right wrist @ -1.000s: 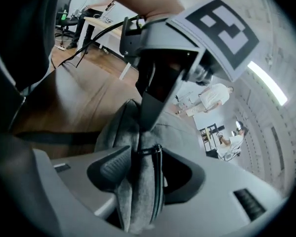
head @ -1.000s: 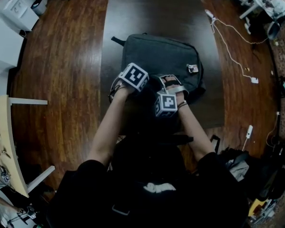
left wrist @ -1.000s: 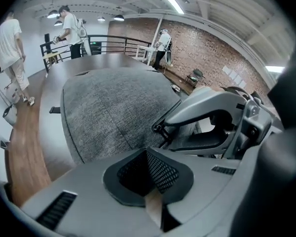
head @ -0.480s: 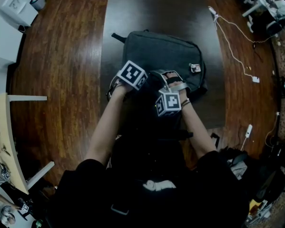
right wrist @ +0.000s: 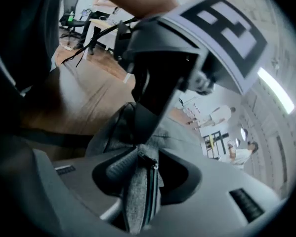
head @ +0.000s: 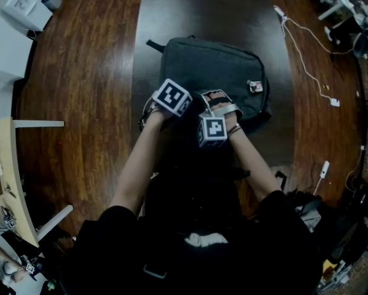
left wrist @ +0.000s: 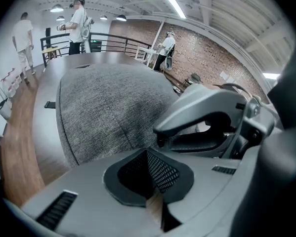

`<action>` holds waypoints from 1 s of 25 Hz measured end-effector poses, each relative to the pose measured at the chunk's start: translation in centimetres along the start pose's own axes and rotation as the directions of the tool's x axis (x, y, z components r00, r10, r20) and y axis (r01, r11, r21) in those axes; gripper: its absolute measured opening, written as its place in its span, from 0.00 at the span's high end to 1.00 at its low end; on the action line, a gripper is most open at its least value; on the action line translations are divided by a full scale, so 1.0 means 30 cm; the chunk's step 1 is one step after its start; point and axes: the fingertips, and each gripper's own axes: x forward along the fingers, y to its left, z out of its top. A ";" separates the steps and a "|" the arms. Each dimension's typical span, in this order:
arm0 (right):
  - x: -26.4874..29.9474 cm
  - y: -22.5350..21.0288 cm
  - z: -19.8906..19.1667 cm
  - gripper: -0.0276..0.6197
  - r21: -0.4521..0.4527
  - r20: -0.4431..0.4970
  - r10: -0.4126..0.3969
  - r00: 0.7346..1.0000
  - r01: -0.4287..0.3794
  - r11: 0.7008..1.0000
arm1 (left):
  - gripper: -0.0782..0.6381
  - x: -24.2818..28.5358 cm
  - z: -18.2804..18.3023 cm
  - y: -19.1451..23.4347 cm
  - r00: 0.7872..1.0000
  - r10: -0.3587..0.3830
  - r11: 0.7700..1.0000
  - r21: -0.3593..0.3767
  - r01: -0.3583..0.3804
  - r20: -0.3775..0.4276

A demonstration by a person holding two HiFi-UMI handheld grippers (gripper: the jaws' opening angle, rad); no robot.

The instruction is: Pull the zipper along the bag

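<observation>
Now, grab step: right gripper [right wrist: 138,179] jaws are closing on a fold of the bag [head: 214,66] w/ the zipper [right wrist: 150,186] in it; left gripper [left wrist: 148,174] clamped, nothing seen betw. Bag lies on table [head: 171,17]. Next: firm pinch, pull along seam

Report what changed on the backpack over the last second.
The right tool is closing its jaws onto the backpack's zipper seam, with a fold of grey fabric now pinched between them. The left tool stayed shut at the backpack's near left edge, and the backpack itself has not visibly shifted.
</observation>
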 end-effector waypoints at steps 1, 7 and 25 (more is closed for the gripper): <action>0.003 0.015 0.002 0.78 -0.055 -0.004 -0.006 1.000 0.005 0.998 | 0.89 0.003 -0.001 0.000 1.000 0.001 1.000 0.001 -0.001 -0.001; -0.057 0.007 0.005 0.91 -0.075 0.033 -0.048 0.998 0.051 0.996 | 0.89 0.001 0.051 -0.024 0.997 -0.012 1.000 0.022 0.011 0.070; -0.070 -0.044 -0.106 0.85 0.035 0.068 -0.179 0.982 0.176 0.984 | 0.89 0.009 0.083 -0.017 0.994 -0.007 0.999 0.047 0.002 0.108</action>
